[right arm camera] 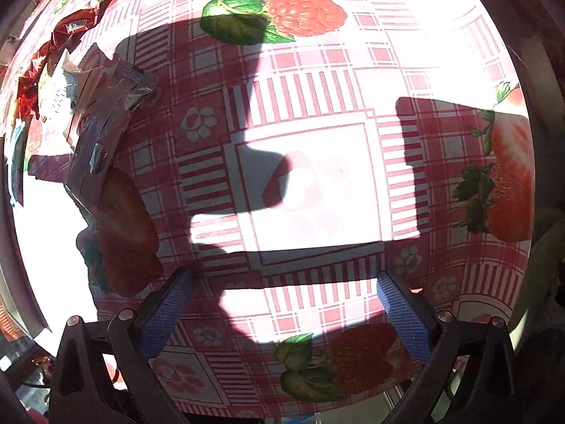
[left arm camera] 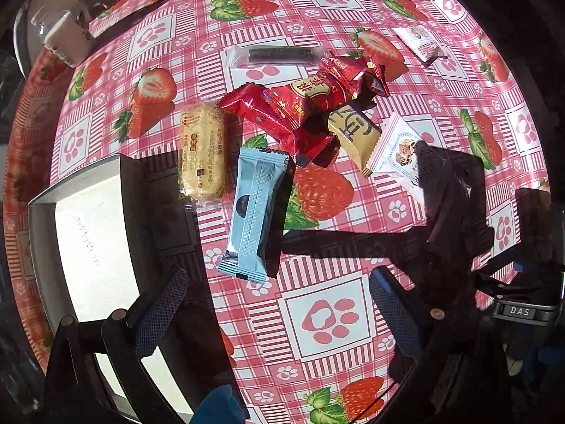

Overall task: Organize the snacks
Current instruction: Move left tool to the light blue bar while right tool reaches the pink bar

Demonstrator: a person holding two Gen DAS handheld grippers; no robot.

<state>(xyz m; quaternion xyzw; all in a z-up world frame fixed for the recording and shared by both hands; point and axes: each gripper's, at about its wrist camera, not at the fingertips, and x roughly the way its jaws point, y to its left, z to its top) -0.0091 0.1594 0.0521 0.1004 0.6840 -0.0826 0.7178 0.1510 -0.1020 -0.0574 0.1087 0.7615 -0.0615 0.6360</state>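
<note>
While my left gripper [left arm camera: 279, 304] hangs spread and empty above the pink strawberry-print tablecloth [left arm camera: 328, 314], a light-blue foil snack packet [left arm camera: 252, 212] lies just ahead of its fingers, beside the open white cardboard box [left arm camera: 95, 233]. Red, yellow and white wrapped snacks [left arm camera: 300, 113] cluster beyond. My right gripper [right arm camera: 282, 296] is likewise spread, holding nothing.

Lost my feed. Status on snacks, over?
Both grippers open, holding nothing. Snacks still loose on the tablecloth; box empty. Blue pack nearest left gripper. Nothing blocking.
</note>
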